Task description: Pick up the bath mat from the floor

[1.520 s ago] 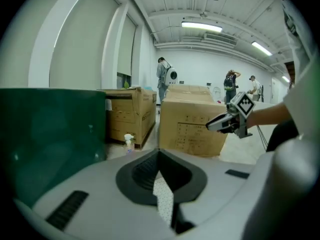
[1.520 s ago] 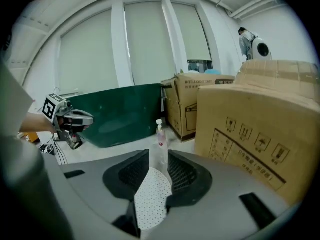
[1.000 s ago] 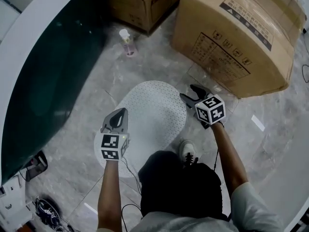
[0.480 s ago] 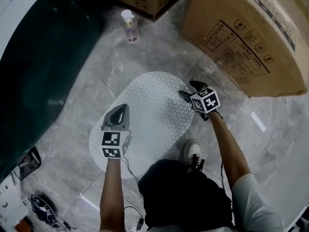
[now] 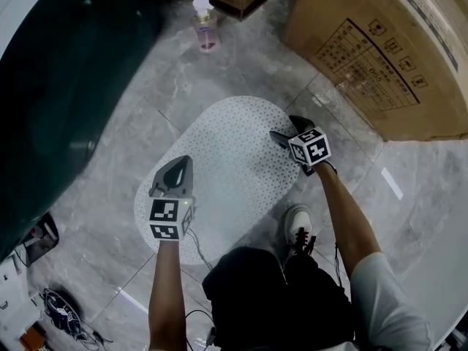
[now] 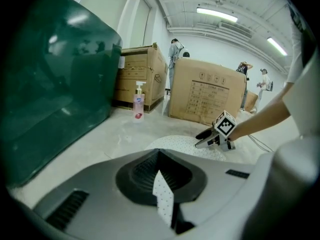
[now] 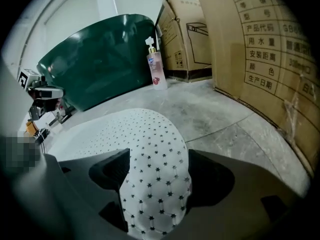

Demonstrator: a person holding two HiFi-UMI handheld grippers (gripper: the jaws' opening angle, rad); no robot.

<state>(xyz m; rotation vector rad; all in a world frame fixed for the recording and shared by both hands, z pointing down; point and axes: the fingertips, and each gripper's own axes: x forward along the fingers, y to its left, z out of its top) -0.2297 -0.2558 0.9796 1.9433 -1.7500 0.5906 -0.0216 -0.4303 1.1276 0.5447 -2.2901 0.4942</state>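
Note:
The white perforated oval bath mat [image 5: 234, 167] lies on the grey stone floor. My left gripper [image 5: 181, 168] is at its near-left edge, shut on a thin pinch of mat [image 6: 162, 199] that stands up between the jaws. My right gripper [image 5: 284, 127] is at the mat's far-right edge. Its jaws are opening, and a rounded fold of mat [image 7: 155, 184] bulges up between them. From the left gripper view the right gripper [image 6: 212, 136] shows low over the mat [image 6: 175, 143]. The left gripper [image 7: 42, 91] shows across the mat in the right gripper view.
A pink pump bottle [image 5: 205, 25] stands on the floor beyond the mat. Large cardboard boxes [image 5: 395, 42] close off the right and back. A dark green curved panel [image 5: 66, 86] runs along the left. A white shoe [image 5: 298, 225] rests beside the mat. Cables [image 5: 62, 306] lie at bottom left.
The right gripper's jaws have spread wider at the mat's right edge. The left gripper keeps its place on the mat. The head view has shifted, so the mat sits higher in frame.

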